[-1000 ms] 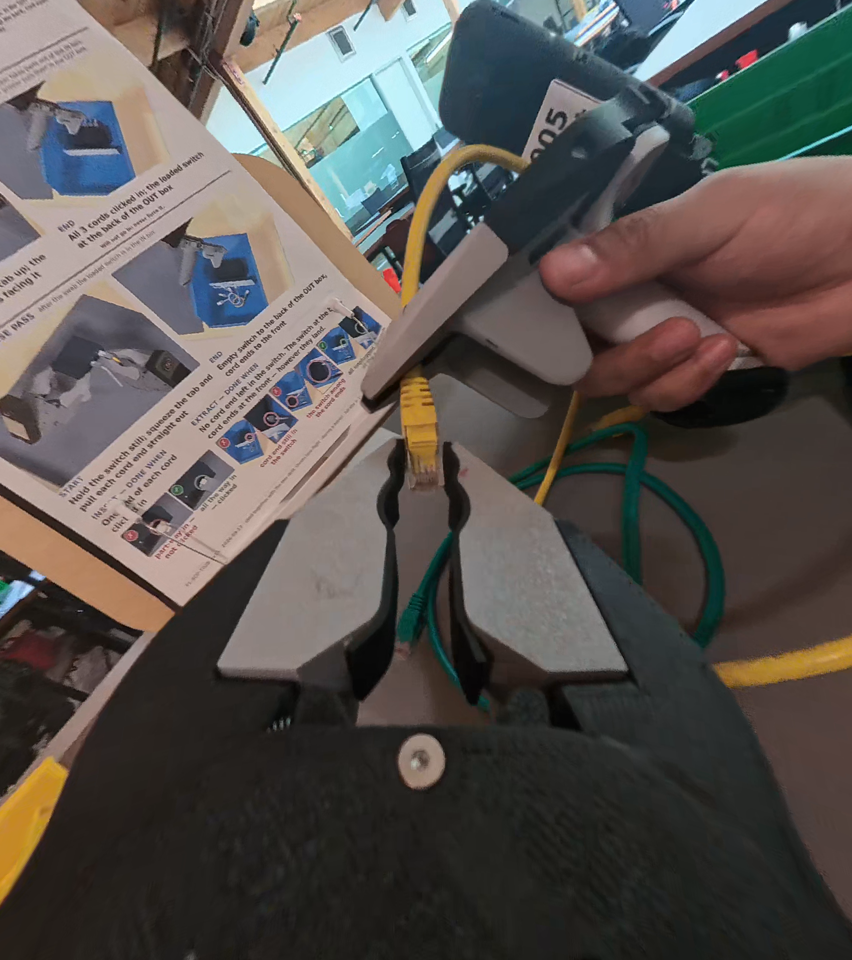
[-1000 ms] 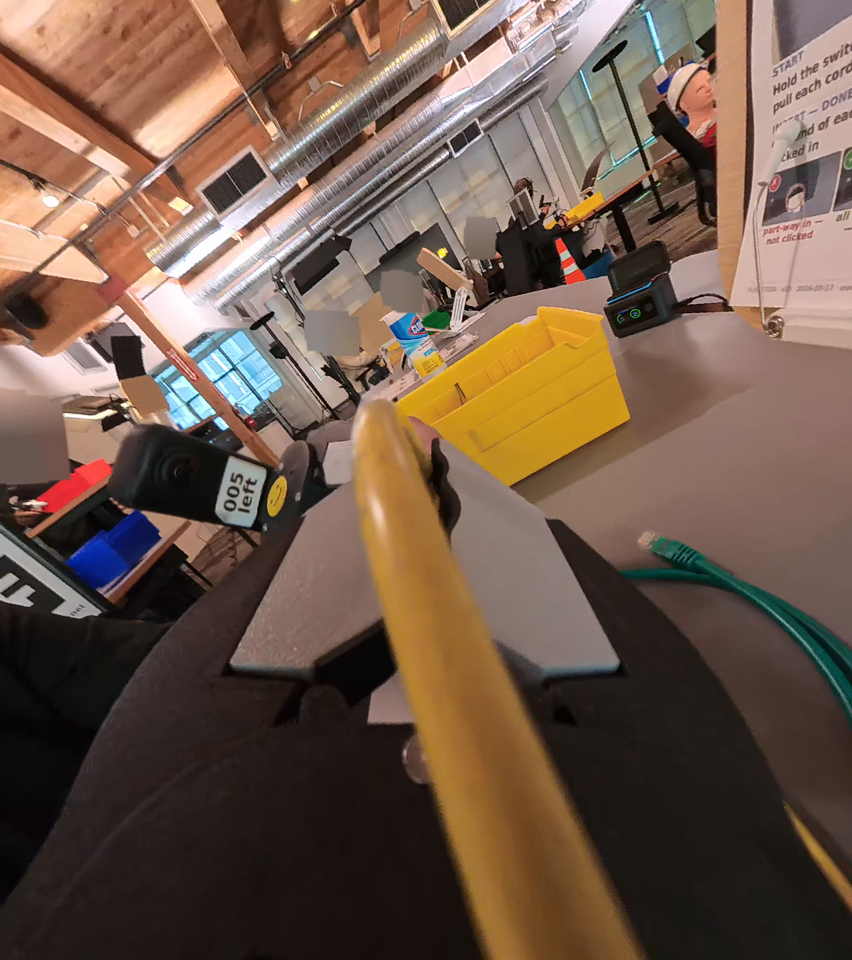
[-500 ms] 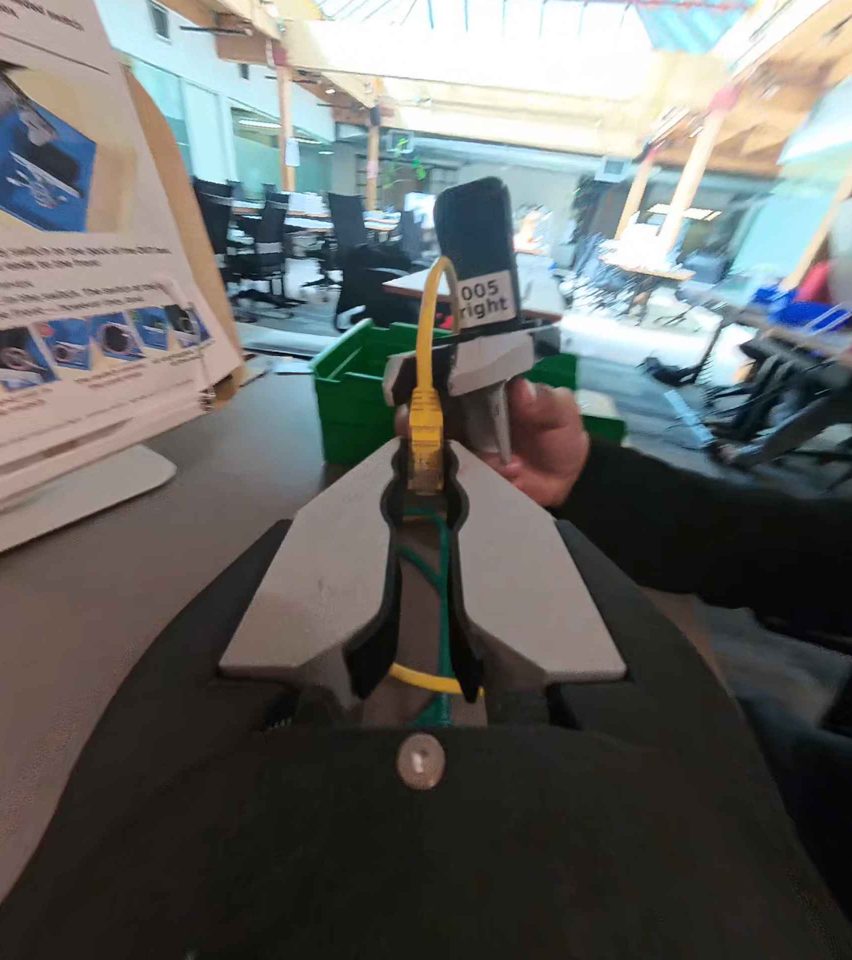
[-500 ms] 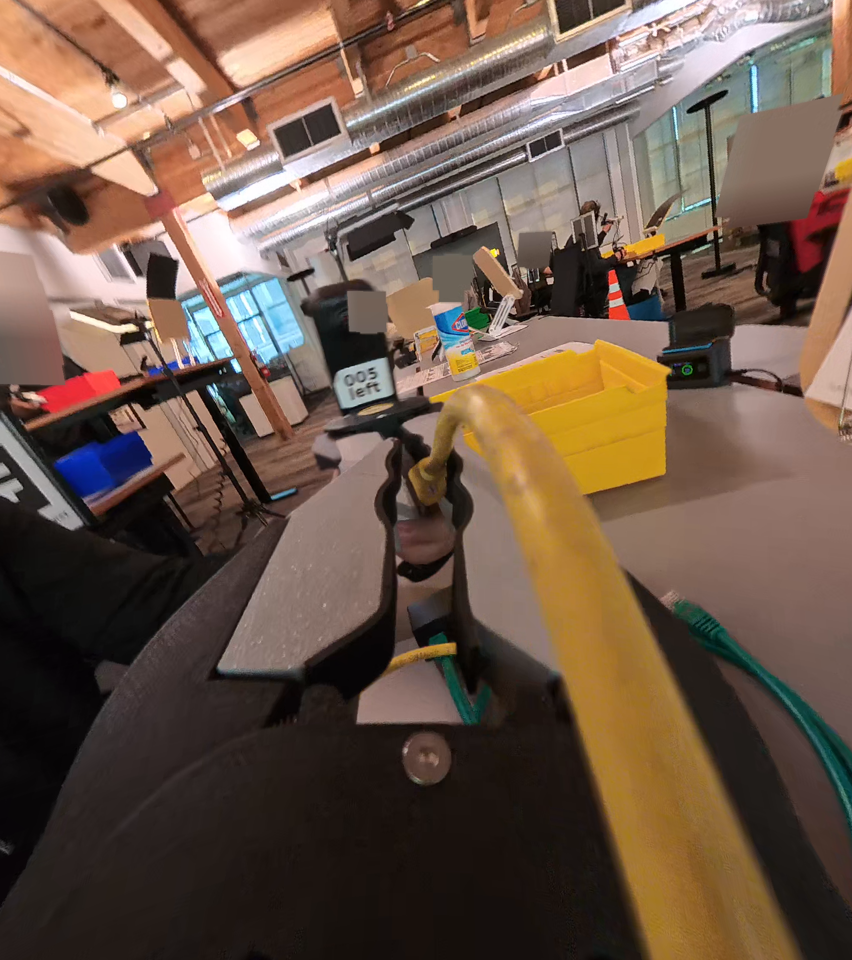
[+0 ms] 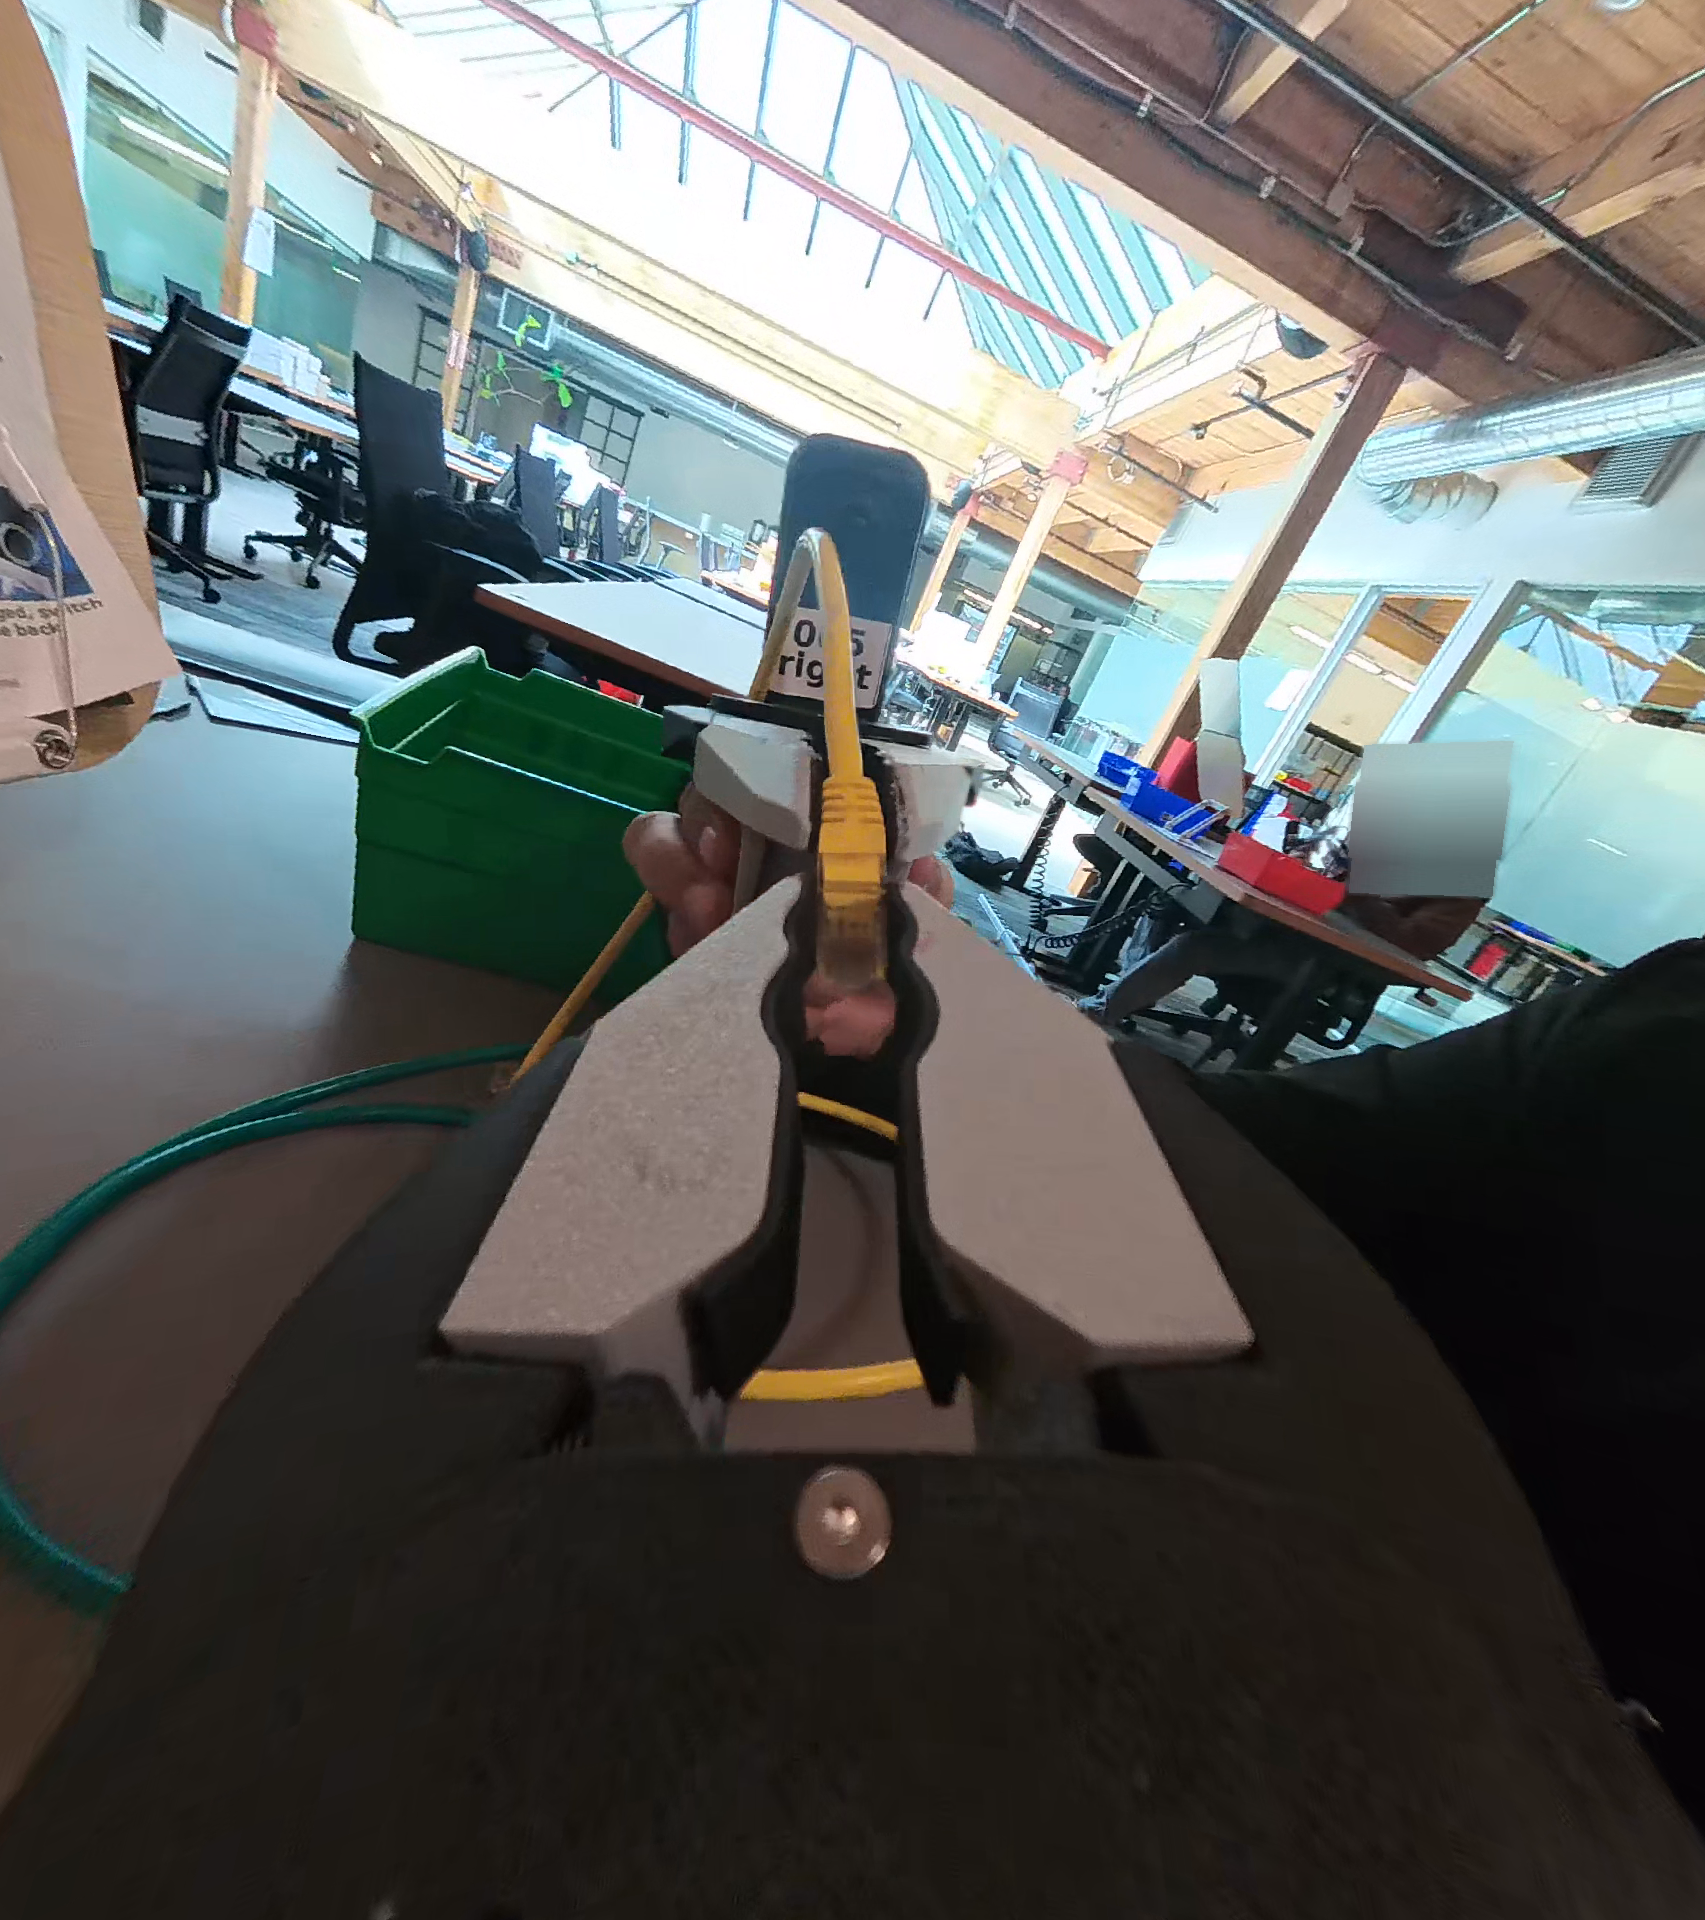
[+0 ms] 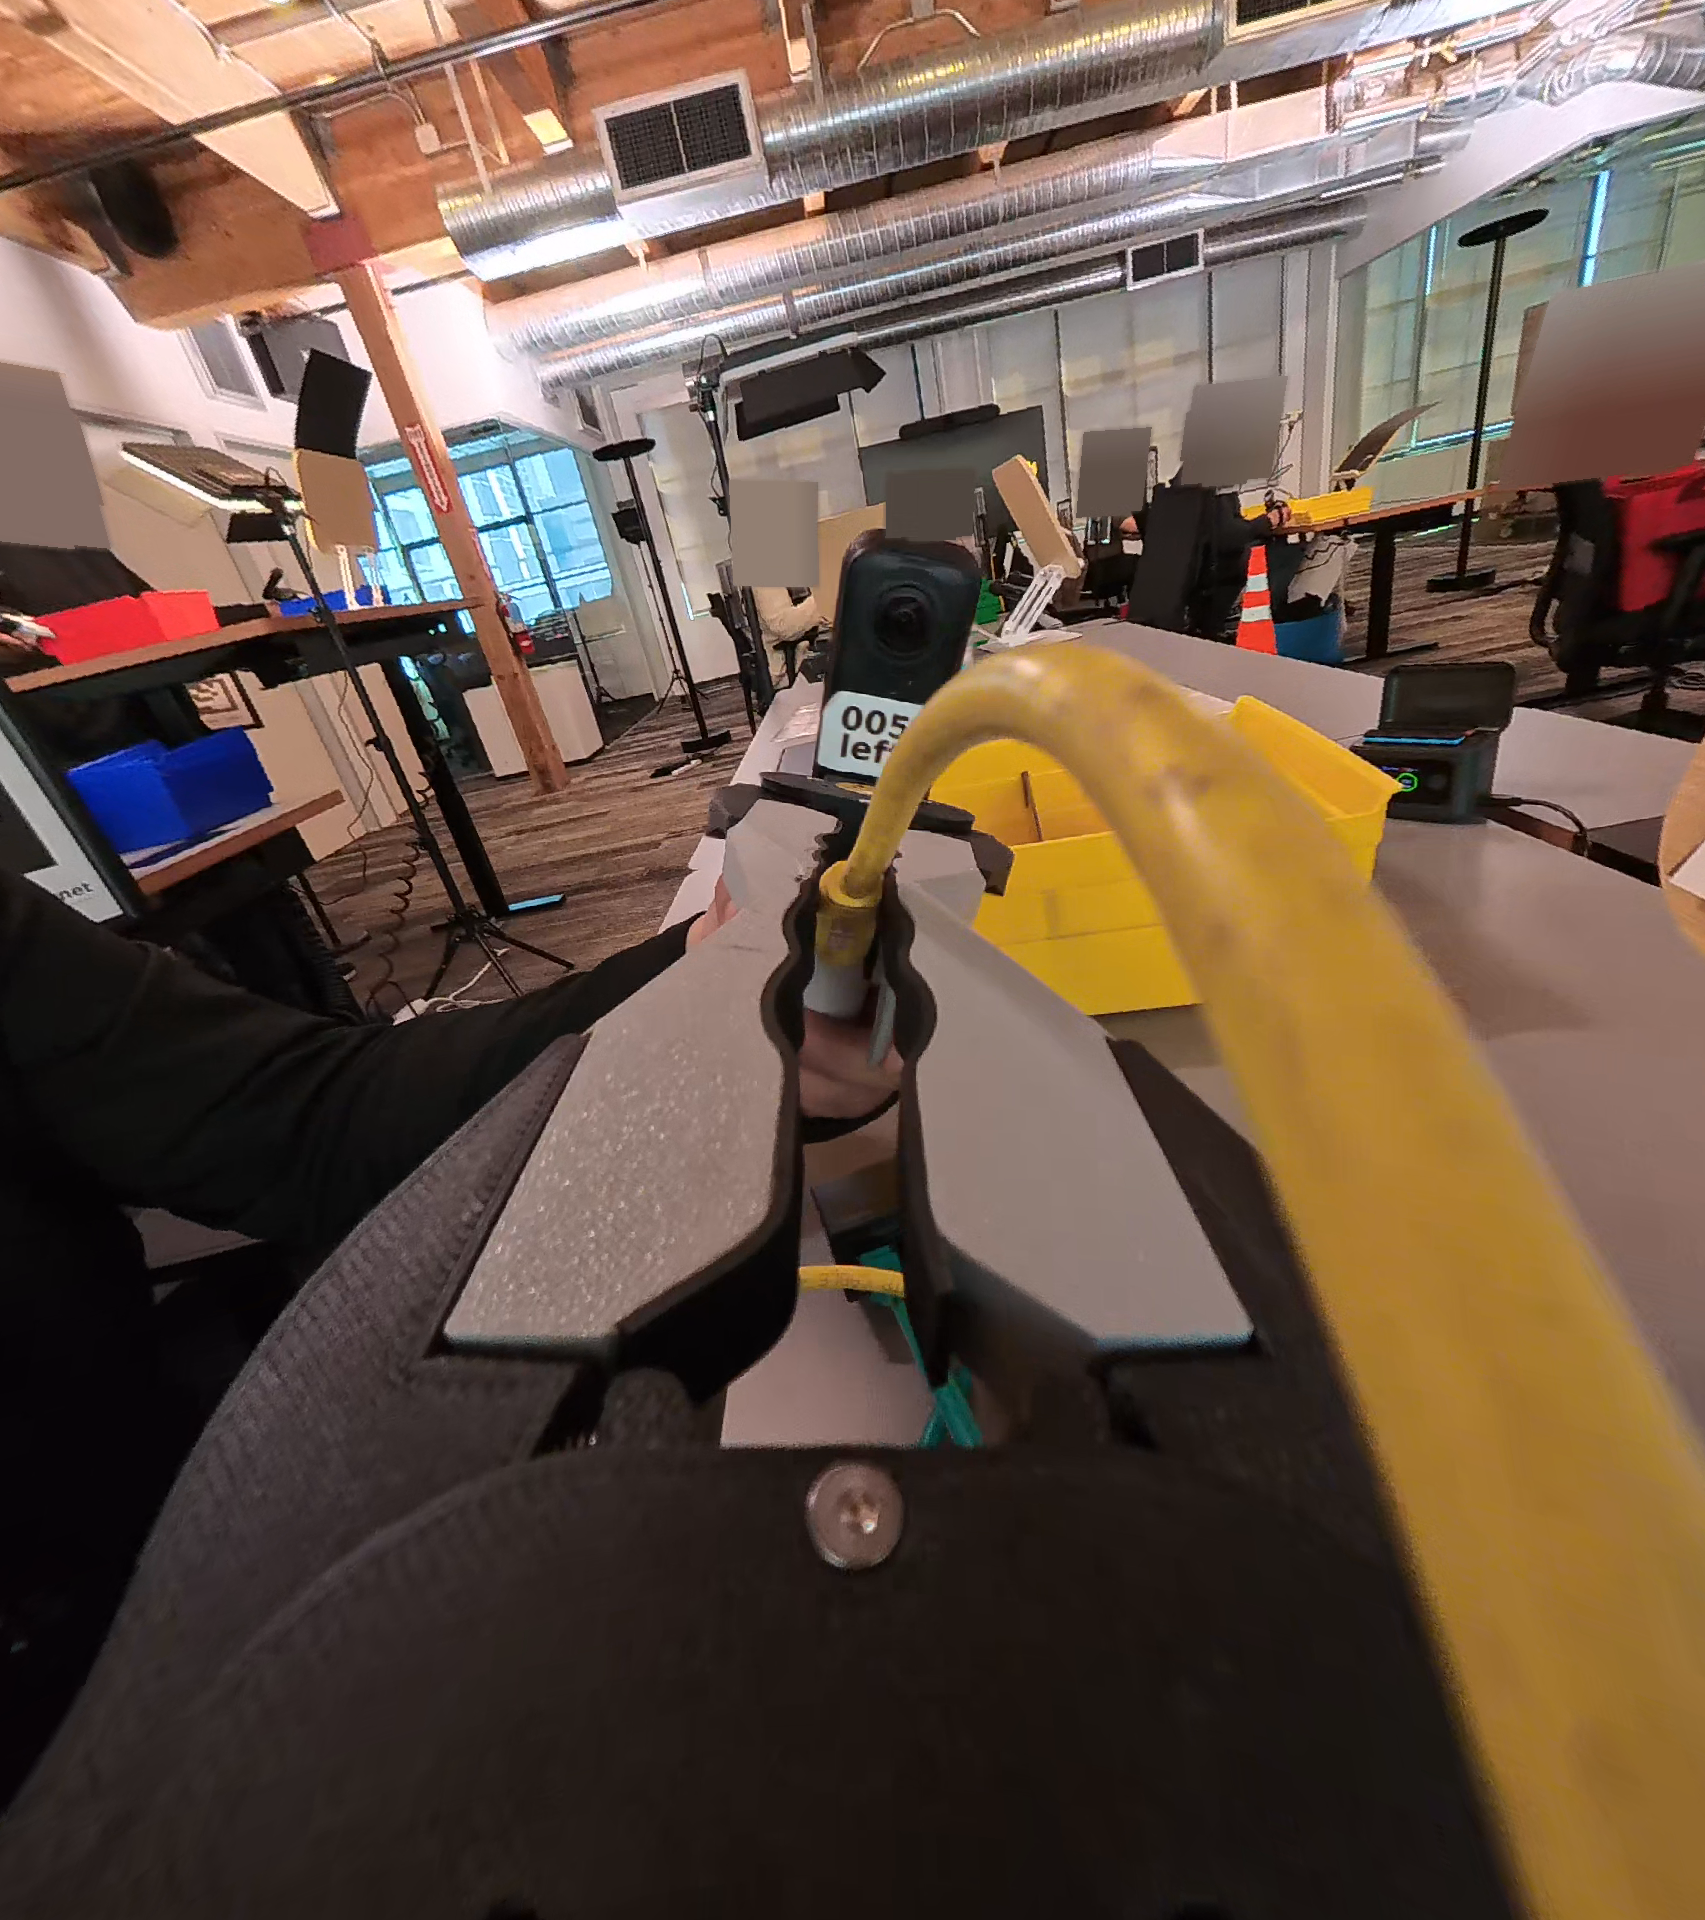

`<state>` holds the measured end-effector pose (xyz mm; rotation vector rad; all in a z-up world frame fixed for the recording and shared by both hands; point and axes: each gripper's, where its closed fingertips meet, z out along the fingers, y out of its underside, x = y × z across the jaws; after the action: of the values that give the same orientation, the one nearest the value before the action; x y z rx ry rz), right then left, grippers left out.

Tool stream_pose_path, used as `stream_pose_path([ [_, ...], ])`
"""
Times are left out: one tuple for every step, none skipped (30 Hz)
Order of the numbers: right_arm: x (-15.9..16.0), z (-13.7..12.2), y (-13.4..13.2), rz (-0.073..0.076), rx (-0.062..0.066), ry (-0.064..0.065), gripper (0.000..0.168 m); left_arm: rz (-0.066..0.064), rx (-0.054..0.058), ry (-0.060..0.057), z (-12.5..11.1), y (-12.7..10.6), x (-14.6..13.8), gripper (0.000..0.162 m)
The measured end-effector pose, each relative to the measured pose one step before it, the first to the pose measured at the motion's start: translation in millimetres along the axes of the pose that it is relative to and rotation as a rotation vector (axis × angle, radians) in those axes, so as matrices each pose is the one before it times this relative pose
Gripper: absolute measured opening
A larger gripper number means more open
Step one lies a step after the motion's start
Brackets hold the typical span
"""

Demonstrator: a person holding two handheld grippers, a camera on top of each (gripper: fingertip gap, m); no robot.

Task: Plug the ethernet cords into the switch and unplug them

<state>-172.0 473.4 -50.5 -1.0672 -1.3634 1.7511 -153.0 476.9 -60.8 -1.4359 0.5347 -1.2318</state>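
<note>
Both claws face each other above the tabletop (image 5: 152, 935), and both are clamped on the yellow cord's plug (image 5: 848, 894): the left claw (image 5: 848, 951) pinches its clear tip, the right claw (image 6: 843, 951) its boot end. The green cord (image 5: 100, 1174) lies loose beside a green bin (image 5: 505, 821).

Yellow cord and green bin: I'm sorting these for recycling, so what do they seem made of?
The yellow cord looks like rubbery plastic sheathing with a dull sheen, since it bends in a smooth arc; its plug ends in clear hard plastic. The green bin looks like rigid moulded plastic: even colour, slightly glossy, with crisp stepped edges.
</note>
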Motion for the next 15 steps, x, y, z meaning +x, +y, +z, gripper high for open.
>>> stream_pose_path([
  [-0.14,-0.38,-0.02,0.0037,-0.0011,-0.0035,0.008,0.0010,0.0009,-0.0030,0.41,-0.08,0.03,0.011],
  [1.82,-0.56,0.23,0.0040,-0.0038,0.0093,0.008,-0.0041,0.0015,-0.0179,0.38,-0.22,-2.64,0.011],
  [4.29,-0.73,0.62,0.0138,-0.0058,0.0219,0.008,0.0001,0.0065,-0.0303,-0.07,-1.05,-4.93,0.011],
  [4.60,-0.60,0.61,0.0233,-0.0027,0.0179,0.008,0.0037,0.0129,-0.0296,-0.53,-2.17,-4.72,0.011],
  [3.48,-0.45,0.55,0.0231,0.0005,0.0090,0.008,0.0154,0.0005,-0.0265,-0.46,-0.62,-3.77,0.011],
  [2.81,-0.36,0.73,0.0179,0.0000,0.0065,0.008,0.0330,-0.0065,-0.0322,-0.40,0.27,-3.44,0.011],
  [2.83,-0.55,0.62,0.0153,-0.0004,0.0077,0.008,0.0464,-0.0050,-0.0386,-0.74,-0.28,-3.31,0.012],
  [2.84,-0.94,0.05,0.0145,0.0019,0.0087,0.008,0.0510,-0.0042,-0.0419,-0.90,-0.44,-3.17,0.013],
  [2.27,-1.09,-0.72,0.0142,0.0059,0.0062,0.008,0.0488,-0.0065,-0.0365,-0.76,0.23,-2.44,0.013],
  [1.46,-1.16,-1.55,0.0140,0.0096,0.0019,0.008,0.0447,-0.0059,-0.0296,-0.36,0.10,-1.46,0.013],
  [1.15,-1.35,-1.47,0.0138,0.0090,0.0008,0.008,0.0389,-0.0038,-0.0277,0.14,-0.12,-1.48,0.013],
  [0.95,-0.93,-0.85,0.0125,0.0041,0.0008,0.008,0.0319,-0.0019,-0.0182,0.40,0.07,-0.49,0.013],
  [0.83,-0.60,-0.06,0.0098,-0.0004,0.0004,0.008,0.0234,-0.0011,-0.0134,0.66,0.03,-0.37,0.012],
  [0.33,-0.23,0.34,0.0081,-0.0014,-0.0020,0.008,0.0143,-0.0016,-0.0066,0.64,0.64,0.10,0.012],
  [-0.10,0.33,0.66,0.0079,-0.0034,-0.0041,0.008,0.0068,-0.0021,0.0007,0.75,0.72,0.65,0.013],
])
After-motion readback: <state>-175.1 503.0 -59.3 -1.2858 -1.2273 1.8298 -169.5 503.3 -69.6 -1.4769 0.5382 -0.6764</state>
